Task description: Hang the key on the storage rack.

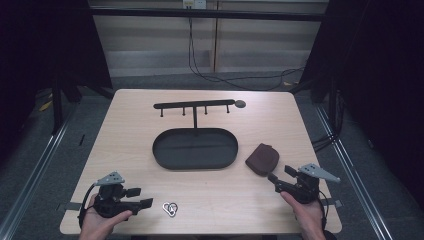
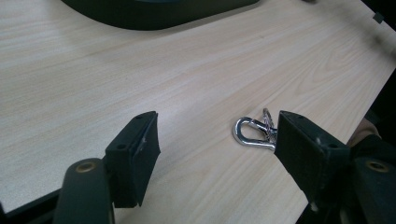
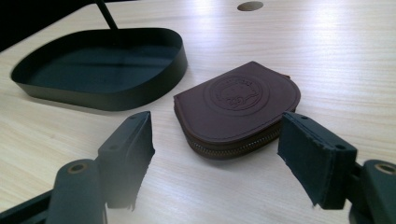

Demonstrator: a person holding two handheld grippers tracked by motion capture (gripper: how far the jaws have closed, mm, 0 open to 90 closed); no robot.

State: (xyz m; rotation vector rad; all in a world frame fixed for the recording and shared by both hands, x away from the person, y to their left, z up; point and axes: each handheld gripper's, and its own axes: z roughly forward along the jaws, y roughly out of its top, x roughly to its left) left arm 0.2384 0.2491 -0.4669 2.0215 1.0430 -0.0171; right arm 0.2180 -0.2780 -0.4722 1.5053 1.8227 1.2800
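Brown leather is what I see first: a small zip pouch (image 3: 238,107) with a round crest pressed into its top face and a brass-toned zipper running along its curved edge. It lies flat on the pale wood table (image 1: 130,130), just right of the black oval tray (image 1: 195,148) and apart from it. In the high view its rounded end points toward the tray's far right corner and its straighter edge faces my right gripper (image 1: 278,176), so its long axis runs on a diagonal from near right to far left.

My right gripper sits just short of the pouch with its jaws spread wide; in the right gripper view the pouch lies between and beyond the two black pads (image 3: 130,149), touching neither.

My left gripper (image 1: 141,197) rests near the front left edge, jaws also wide apart and holding nothing. A silver snap hook with key rings (image 2: 256,131) lies on the wood just beside its right pad in the left gripper view, loop end toward the left.

Behind the tray stands a black bar rack (image 1: 194,104) with short pegs, running left to right.
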